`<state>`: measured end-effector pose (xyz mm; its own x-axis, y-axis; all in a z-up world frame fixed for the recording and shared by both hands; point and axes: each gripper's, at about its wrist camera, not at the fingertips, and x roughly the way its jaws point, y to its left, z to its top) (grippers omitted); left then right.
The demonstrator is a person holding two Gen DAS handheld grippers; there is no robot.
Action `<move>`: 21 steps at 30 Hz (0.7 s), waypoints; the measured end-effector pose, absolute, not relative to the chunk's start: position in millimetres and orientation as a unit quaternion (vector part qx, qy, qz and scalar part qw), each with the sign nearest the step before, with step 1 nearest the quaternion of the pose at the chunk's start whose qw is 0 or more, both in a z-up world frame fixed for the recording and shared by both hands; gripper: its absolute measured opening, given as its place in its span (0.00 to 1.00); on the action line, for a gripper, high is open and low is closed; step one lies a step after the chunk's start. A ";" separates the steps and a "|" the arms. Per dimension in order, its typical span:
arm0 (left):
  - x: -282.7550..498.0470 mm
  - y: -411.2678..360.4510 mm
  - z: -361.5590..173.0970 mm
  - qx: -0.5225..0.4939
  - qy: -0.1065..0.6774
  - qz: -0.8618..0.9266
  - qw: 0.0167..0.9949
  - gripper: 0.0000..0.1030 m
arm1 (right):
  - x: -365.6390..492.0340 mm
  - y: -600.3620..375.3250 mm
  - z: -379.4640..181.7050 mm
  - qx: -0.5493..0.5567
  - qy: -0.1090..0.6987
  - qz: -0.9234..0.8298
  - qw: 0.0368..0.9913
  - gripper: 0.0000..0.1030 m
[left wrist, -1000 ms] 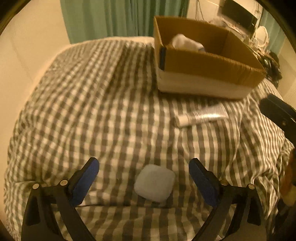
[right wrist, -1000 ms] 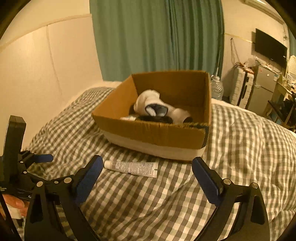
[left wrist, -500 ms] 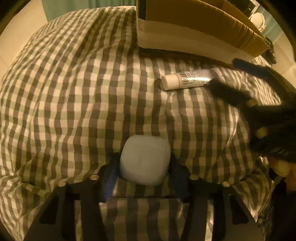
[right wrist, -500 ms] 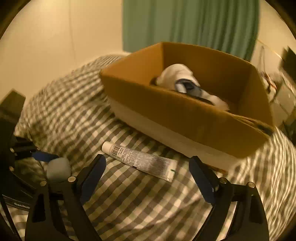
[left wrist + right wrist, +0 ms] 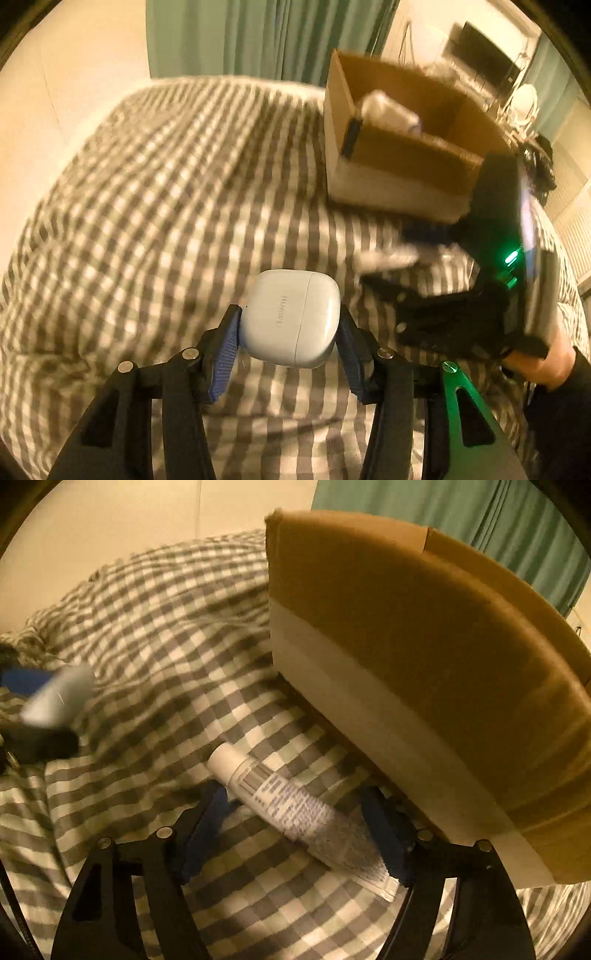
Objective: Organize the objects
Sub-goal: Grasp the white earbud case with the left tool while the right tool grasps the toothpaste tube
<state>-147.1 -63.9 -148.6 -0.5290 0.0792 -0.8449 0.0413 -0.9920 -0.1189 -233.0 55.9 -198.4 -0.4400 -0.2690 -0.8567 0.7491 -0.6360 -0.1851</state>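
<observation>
The left gripper (image 5: 290,325), open a second ago, is now clamping the white earbud case (image 5: 291,317) and lifting it off the checked bed (image 5: 166,206). The right gripper (image 5: 295,823) is straddling the tube (image 5: 291,808) beside the cardboard box (image 5: 424,657), jaws not yet closing; both items look box-bound.

A grey-and-white checked bedspread (image 5: 155,206) covers the bed, rumpled into folds. Teal curtains (image 5: 258,37) hang behind it beside a cream wall (image 5: 147,513). A dark wall-mounted television (image 5: 484,48) shows at the far right, above blurred clutter.
</observation>
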 end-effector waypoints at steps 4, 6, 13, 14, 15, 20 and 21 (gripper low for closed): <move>-144.2 -62.8 -135.9 -0.451 -0.031 0.892 -0.005 0.50 | -230.1 54.1 -193.2 0.419 0.281 -0.807 0.307 0.38; -142.6 -64.9 -130.5 -0.444 -0.023 0.896 -0.004 0.50 | -228.9 55.3 -190.5 0.421 0.277 -0.809 0.302 0.32; -137.3 -68.3 -117.7 -0.419 -0.028 0.908 -0.012 0.50 | -219.9 70.1 -174.6 0.431 0.233 -0.821 0.292 0.14; -136.0 -68.6 -116.2 -0.414 -0.029 0.909 -0.014 0.50 | -216.2 72.6 -171.2 0.430 0.227 -0.823 0.293 0.14; -132.9 -68.8 -113.6 -0.410 -0.029 0.911 -0.016 0.50 | -212.3 75.4 -168.0 0.432 0.218 -0.824 0.294 0.14; -123.9 -65.1 -104.1 -0.394 -0.023 0.919 -0.013 0.50 | -194.1 91.2 -146.5 0.430 0.169 -0.836 0.297 0.14; -120.4 -64.7 -99.4 -0.387 -0.022 0.922 -0.013 0.50 | -189.0 93.9 -143.2 0.428 0.163 -0.838 0.297 0.14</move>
